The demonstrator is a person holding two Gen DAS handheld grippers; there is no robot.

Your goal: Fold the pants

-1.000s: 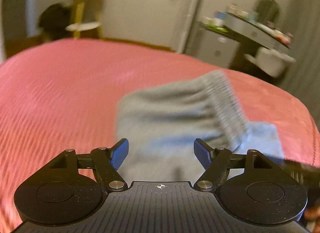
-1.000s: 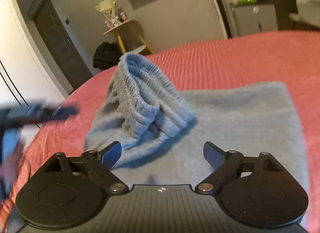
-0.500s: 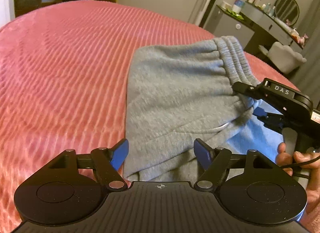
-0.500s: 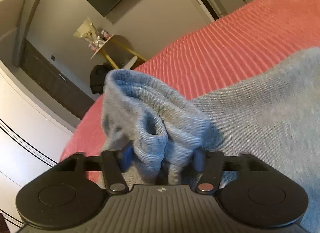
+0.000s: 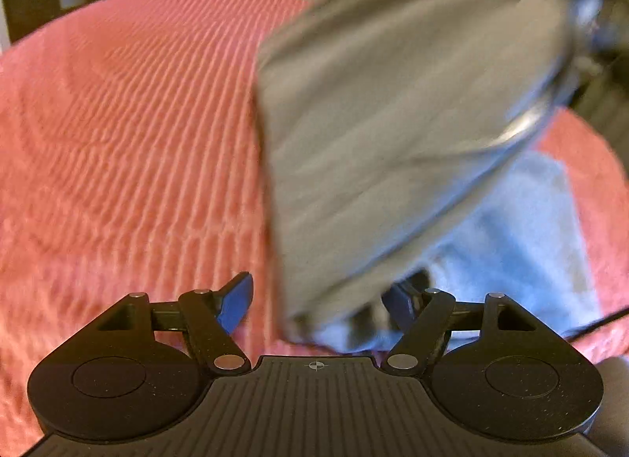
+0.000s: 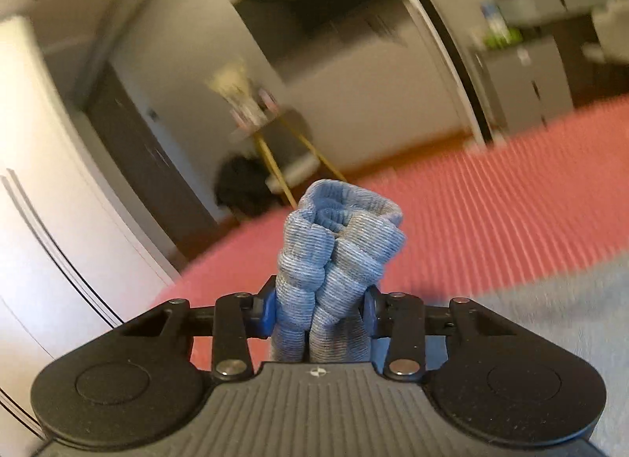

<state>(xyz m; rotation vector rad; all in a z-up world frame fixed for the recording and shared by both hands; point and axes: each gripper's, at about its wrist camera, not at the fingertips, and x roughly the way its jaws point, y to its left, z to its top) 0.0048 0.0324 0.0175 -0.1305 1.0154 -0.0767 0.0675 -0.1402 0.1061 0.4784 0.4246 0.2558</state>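
Grey sweatpants (image 5: 377, 111) lie on a pink ribbed bedspread (image 5: 129, 134); their upper layer is lifted and blurred with motion, rising to the upper right. My left gripper (image 5: 320, 300) is open, low at the near edge of the pants, with cloth between its fingers but not pinched. My right gripper (image 6: 319, 309) is shut on the bunched ribbed waistband (image 6: 342, 245) and holds it up above the bed. More of the pants (image 6: 550, 319) lies flat at the lower right of the right wrist view.
A small round side table with yellow legs (image 6: 275, 131) and a dark bag (image 6: 243, 186) stand beyond the bed. A dresser with clutter (image 6: 542, 64) is at the far right. White wardrobe doors (image 6: 59, 241) are on the left.
My right gripper closed on the waistband and lifted it off the bed. The upper layer of the pants rose with it. My left gripper stayed open near the pants' edge.
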